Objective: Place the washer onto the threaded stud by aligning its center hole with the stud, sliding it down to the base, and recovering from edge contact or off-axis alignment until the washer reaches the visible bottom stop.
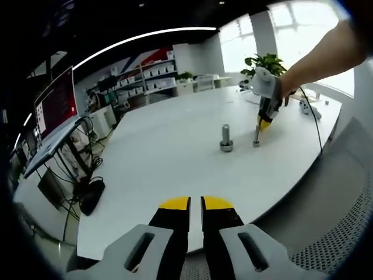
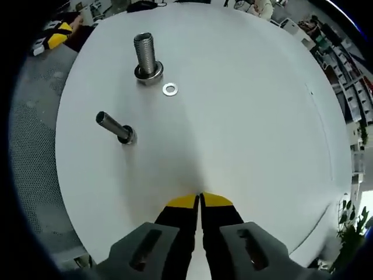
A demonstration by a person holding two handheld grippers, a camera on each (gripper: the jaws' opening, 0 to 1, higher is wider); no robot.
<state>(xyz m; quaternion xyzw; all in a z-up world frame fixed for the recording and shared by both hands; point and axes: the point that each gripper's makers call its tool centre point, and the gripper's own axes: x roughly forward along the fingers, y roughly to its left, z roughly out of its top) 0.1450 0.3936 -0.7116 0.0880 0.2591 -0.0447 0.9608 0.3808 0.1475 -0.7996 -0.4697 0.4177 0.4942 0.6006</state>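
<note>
White laminate makes up the round worktop in the left gripper view, where the left hand-held gripper hangs over the near edge with its yellow-tipped jaws nearly pressed together, a thin gap between them and nothing in it. Farther across stand the thick threaded stud on its wide base and, just beside it, a thinner smooth pin; the right hand-held gripper, held by a person's hand, hovers over that pin, and whether its jaws are apart cannot be told from here. In the right gripper view the right hand-held gripper points down at the worktop with its jaws closed against each other and empty. The washer lies flat on the white surface just beside the base of the threaded stud, not touching it as far as I can tell, while the pin stands apart nearer the camera. I judge the washer to be thin steel: light, rigid, hard and slick, and lying flush it offers no edge to slip a jaw under. The sensible hold is probably across its outer rim at two opposite points, leaving the center hole free for the stud; too light a pinch may let it skate or flip away.
</note>
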